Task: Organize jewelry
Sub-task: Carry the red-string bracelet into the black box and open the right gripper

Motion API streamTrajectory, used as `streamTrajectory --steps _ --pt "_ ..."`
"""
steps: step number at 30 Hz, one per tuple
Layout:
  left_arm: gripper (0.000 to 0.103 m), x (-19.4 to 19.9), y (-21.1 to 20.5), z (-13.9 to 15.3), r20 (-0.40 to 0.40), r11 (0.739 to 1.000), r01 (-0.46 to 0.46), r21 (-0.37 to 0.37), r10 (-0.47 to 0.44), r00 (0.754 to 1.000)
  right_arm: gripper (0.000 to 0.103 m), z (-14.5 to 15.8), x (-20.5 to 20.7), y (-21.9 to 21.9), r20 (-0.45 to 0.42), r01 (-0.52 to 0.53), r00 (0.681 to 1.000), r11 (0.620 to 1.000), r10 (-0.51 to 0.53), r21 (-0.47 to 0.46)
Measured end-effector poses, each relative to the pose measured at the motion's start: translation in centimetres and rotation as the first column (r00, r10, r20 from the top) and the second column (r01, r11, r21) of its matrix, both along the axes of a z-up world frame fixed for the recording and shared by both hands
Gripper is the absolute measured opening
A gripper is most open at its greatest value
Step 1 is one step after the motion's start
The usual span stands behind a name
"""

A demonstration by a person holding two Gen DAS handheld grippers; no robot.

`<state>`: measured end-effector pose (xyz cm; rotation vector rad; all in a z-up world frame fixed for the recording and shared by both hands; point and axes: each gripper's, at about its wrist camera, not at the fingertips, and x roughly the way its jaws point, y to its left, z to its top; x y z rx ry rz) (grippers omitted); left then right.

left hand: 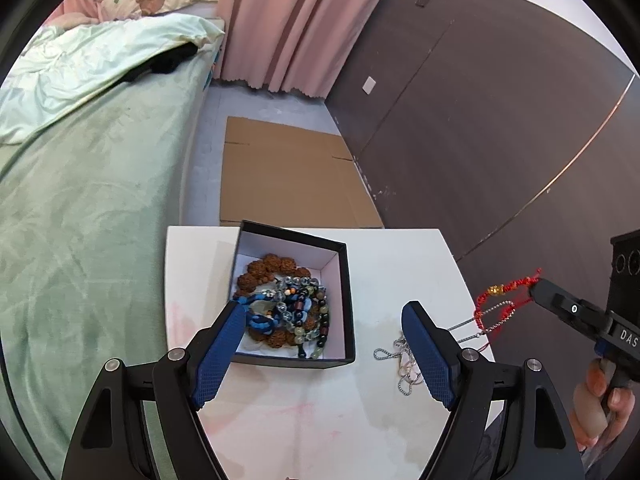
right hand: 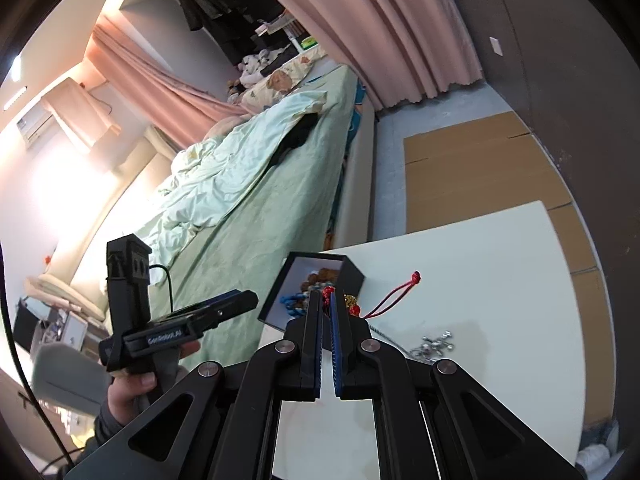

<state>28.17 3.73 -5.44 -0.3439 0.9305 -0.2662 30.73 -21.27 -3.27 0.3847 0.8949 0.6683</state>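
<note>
The left gripper [left hand: 324, 344] hangs wide open and empty over the black box [left hand: 348, 300] of bead bracelets [left hand: 288, 304], near the white table's [left hand: 400, 256] left edge. The right gripper [right hand: 327, 300] pinches a red cord bracelet [left hand: 500, 296] above silver chains [left hand: 400, 364] on open tabletop.

Bed with pale green bedding [left hand: 88, 184], pink curtains [left hand: 296, 20], dark panelled wall [left hand: 480, 120], flattened cardboard [left hand: 288, 172] lay on grey floor [left hand: 212, 128], white table [left hand: 400, 260].
</note>
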Motion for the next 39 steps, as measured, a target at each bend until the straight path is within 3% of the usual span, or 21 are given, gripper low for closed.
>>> streamTrajectory --steps 8,23,39 --pt "0.081 -1.3 2.7 0.5 0.005 0.999 -0.044 -0.017 0.044 0.999 0.006 -1.3 0.5 1.4 -0.048 -0.042 0.997 0.976 0.053 0.214" --pt "0.081 -3.7 6.1 1.3 0.046 0.994 -0.097 -0.041 0.099 0.994 0.006 -1.2 1.3 8.0 -0.051 -0.116 0.991 0.979 0.126 0.167" --pt "0.081 -5.1 8.5 1.2 0.062 0.986 -0.163 -0.034 0.165 0.984 0.006 -2.7 3.6 11.4 -0.062 -0.092 0.993 0.993 0.097 0.079"
